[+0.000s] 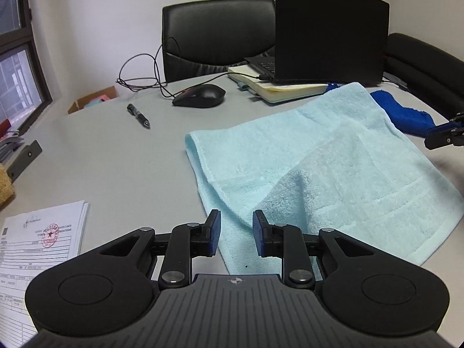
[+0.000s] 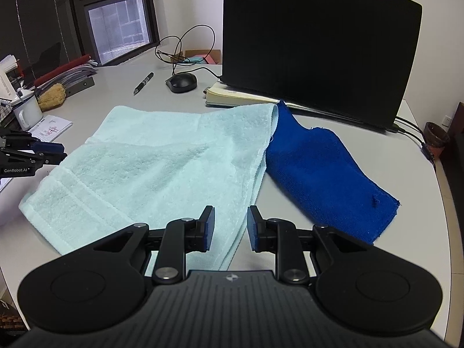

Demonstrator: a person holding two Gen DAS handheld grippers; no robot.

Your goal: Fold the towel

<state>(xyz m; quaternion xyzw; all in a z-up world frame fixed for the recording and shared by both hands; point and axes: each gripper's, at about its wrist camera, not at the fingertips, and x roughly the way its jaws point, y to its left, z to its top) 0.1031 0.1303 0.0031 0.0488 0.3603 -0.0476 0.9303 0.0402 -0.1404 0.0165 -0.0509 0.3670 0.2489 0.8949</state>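
Observation:
A light blue towel [image 1: 327,159] lies on the grey table, folded over once, with a loose top layer slightly rumpled; it also shows in the right wrist view [image 2: 162,168]. My left gripper [image 1: 236,233] is open and empty, with the towel's near left corner between its fingers. My right gripper [image 2: 230,227] is open and empty over the towel's near right edge. The right gripper's tip shows at the far right of the left wrist view [image 1: 443,136]. The left gripper shows at the left edge of the right wrist view [image 2: 47,152].
A dark blue cloth [image 2: 327,168] lies against the towel's right side. Behind stand a black laptop [image 2: 319,46] on a notebook [image 2: 232,95], a mouse [image 1: 200,95], a pen [image 1: 138,115] and cables. Papers [image 1: 34,243] lie at the left. A mug [image 2: 26,110] stands at the far left.

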